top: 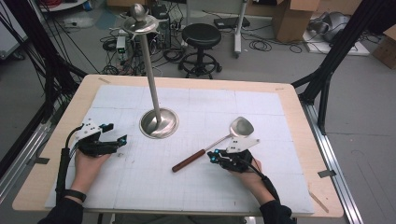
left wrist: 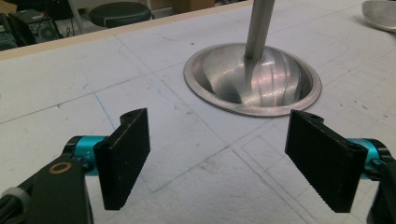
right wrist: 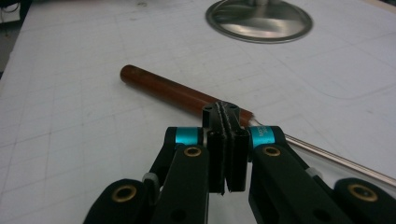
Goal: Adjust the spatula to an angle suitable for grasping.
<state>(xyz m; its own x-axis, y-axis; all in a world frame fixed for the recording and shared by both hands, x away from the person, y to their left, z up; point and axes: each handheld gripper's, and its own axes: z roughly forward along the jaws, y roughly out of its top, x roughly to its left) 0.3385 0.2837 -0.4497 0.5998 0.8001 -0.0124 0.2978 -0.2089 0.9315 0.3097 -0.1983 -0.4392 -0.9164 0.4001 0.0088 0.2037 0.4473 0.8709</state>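
A metal ladle [top: 218, 141] with a brown wooden handle [right wrist: 173, 91] lies flat on the white mat, its bowl [top: 241, 126] toward the far right. My right gripper [top: 213, 157] sits low beside the handle's near end, its jaws pressed together with nothing between them [right wrist: 227, 140]; the handle lies just beyond the tips. My left gripper [top: 117, 132] rests at the left with its jaws wide apart and nothing held [left wrist: 224, 158], facing the round base [left wrist: 280, 88] of a tall metal stand [top: 152, 70]. The ladle's bowl [left wrist: 380, 14] peeks in at the upper right corner of the left gripper view.
The stand's base [top: 159, 123] sits mid-table, and its pole rises to a disc with hooks and a knob [top: 140, 21]. The white gridded mat [top: 261, 186] covers most of the wooden table [top: 306, 140]. A black stool [top: 201, 35], cables and boxes lie on the floor beyond.
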